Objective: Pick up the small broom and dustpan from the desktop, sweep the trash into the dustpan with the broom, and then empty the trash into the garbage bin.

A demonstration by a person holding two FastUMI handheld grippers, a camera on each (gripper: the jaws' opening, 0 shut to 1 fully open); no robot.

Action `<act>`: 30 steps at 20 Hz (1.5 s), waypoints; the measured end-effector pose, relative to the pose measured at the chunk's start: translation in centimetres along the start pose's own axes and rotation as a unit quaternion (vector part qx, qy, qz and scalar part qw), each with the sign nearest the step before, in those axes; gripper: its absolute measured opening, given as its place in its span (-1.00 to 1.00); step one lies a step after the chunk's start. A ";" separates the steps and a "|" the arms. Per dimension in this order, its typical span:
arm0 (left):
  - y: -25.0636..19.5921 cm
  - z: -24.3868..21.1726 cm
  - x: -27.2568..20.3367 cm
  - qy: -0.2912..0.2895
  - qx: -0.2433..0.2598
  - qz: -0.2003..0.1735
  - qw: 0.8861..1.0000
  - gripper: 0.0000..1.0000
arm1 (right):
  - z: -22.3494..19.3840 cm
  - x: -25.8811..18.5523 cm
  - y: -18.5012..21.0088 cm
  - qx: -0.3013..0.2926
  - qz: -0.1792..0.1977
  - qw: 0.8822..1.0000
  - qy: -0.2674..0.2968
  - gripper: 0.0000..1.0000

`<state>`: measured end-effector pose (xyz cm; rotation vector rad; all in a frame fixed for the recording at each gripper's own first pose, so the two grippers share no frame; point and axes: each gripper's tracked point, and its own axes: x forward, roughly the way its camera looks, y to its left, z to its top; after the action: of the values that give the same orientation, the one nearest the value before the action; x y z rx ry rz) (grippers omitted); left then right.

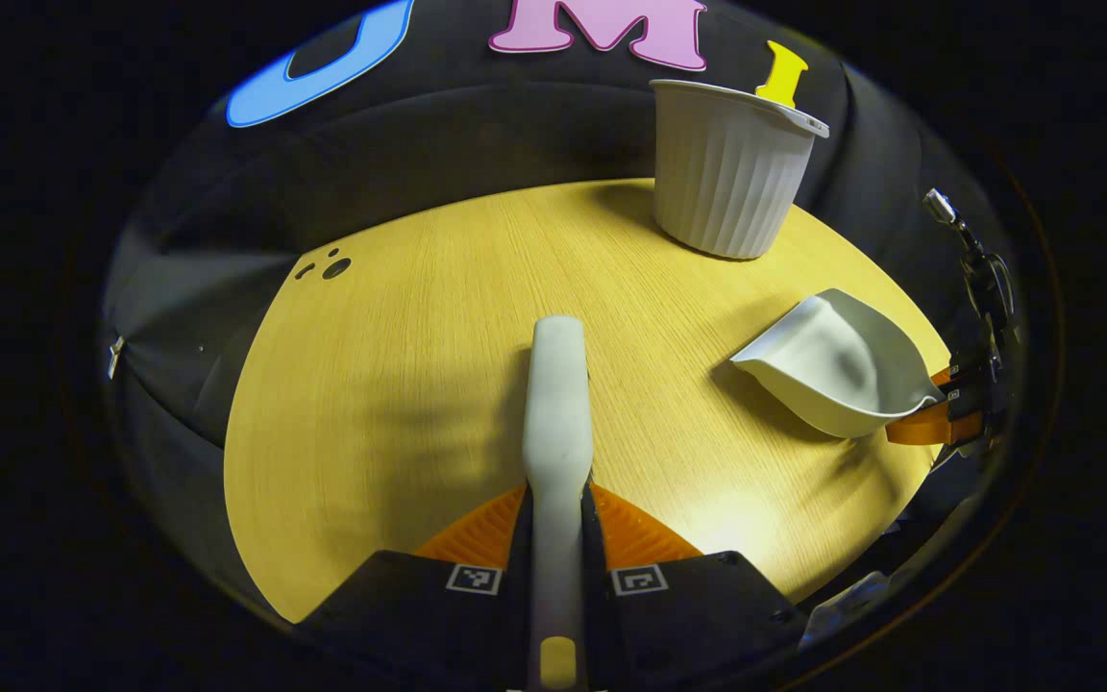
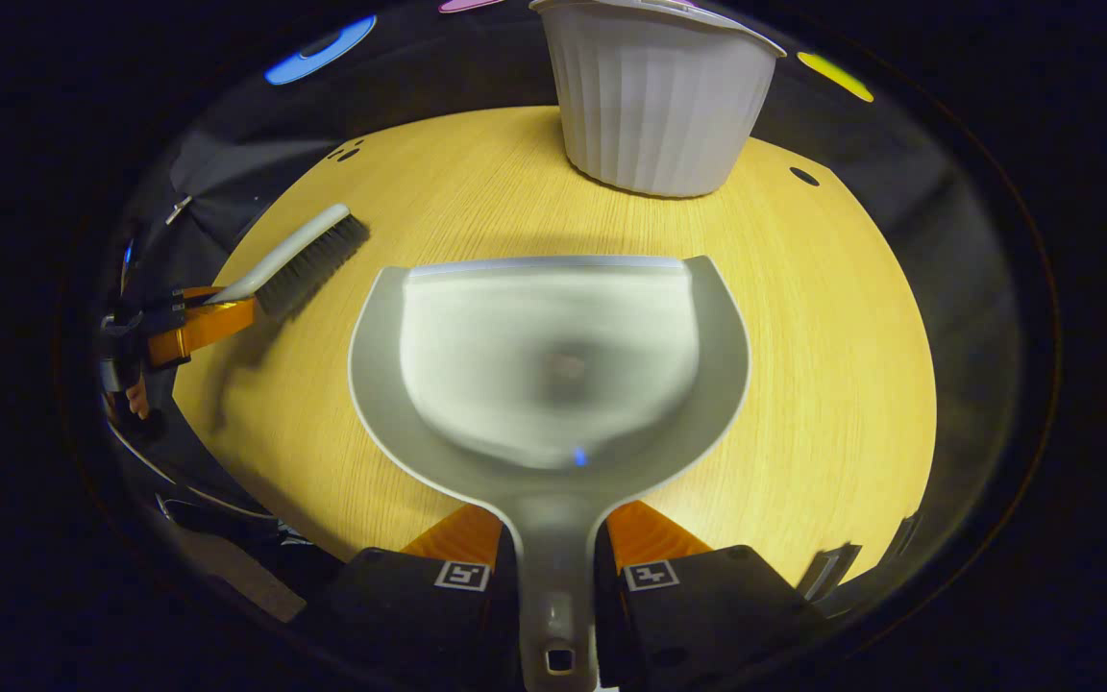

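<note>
Two tools were each closed tight on a handle. The left tool point(image 1: 555, 538) gripped the small broom point(image 1: 555, 404), held over the wooden worktop point(image 1: 400, 384). The right tool point(image 2: 553, 553) clamped the dustpan point(image 2: 553, 356), empty, just before the ribbed white garbage bin point(image 2: 654, 106). Square black-and-white markers sat on the fingers point(image 2: 462, 538); no readable writing showed.

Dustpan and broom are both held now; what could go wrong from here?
1. The dustpan is clamped only by its thin handle in the right hand-held gripper, so it might tilt.
2. The bin stands close ahead; a raised pan could knock it.
3. The broom might twist in the left hand-held gripper.
</note>
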<state>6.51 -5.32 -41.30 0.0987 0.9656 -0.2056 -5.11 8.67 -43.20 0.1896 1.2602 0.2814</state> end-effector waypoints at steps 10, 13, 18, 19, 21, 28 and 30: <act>0.5 -1.9 1.5 0.039 0.024 0.017 0.999 -0.18 | -0.5 0.9 -0.6 -0.024 -0.024 0.999 0.008 -0.22; 0.7 -2.0 0.3 0.036 0.028 0.018 0.999 0.05 | -0.3 0.0 -0.5 -0.022 -0.022 1.000 0.004 -0.17; 0.9 -0.3 -4.1 -0.005 0.026 0.012 1.000 0.13 | 1.7 -5.8 -0.5 -0.038 -0.028 0.998 -0.052 -0.07; 1.0 0.5 -5.2 -0.021 0.021 0.013 0.999 0.13 | 2.4 -7.0 -0.4 -0.042 -0.029 0.996 -0.070 -0.07; 1.0 3.0 -7.5 -0.062 0.008 0.013 0.998 0.12 | 4.6 -9.5 0.2 -0.048 -0.029 0.992 -0.114 -0.07; 2.3 13.2 -16.0 -0.225 -0.056 0.025 0.973 0.12 | 15.0 -19.7 2.5 -0.055 -0.025 0.950 -0.306 -0.07; 2.6 15.9 -18.9 -0.277 -0.063 0.024 0.959 0.12 | 17.3 -22.8 2.9 -0.057 -0.029 0.930 -0.363 -0.07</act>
<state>9.48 -3.14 -16.77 -0.0529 0.4152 -0.1160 4.75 4.58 -16.44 0.1367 0.5102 0.2036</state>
